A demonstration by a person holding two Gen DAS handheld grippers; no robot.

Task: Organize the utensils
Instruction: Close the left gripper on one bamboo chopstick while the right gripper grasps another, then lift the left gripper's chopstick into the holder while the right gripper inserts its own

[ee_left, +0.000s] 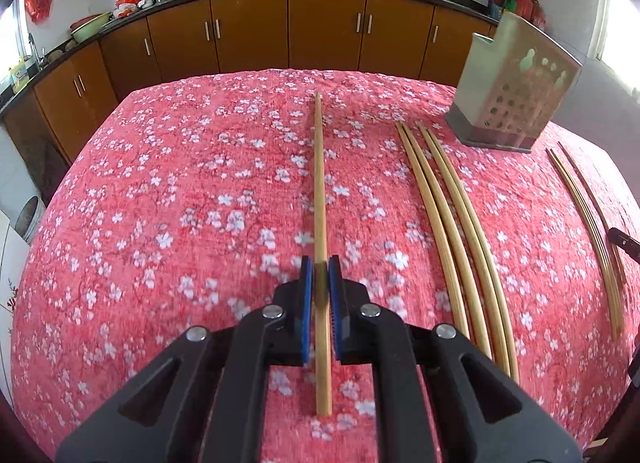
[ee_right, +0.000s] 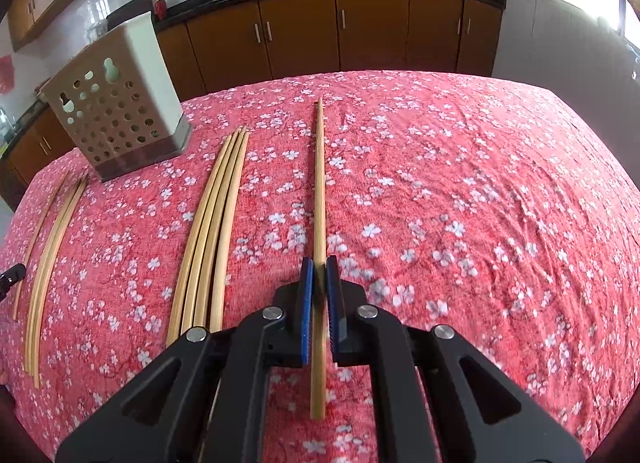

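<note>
The left gripper (ee_left: 321, 277) was held low over the desk, pointing toward its far edge, its blue-padded fingers (ee_left: 306, 287) nearly together and pinching a chopstick (ee_left: 319, 183). The right gripper (ee_right: 320, 277) sat in the same pose, its fingers (ee_right: 306, 287) clamped on another chopstick (ee_right: 319, 191).

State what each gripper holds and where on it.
The left gripper grips a chopstick toward its near end. The right gripper grips another chopstick the same way.
</note>
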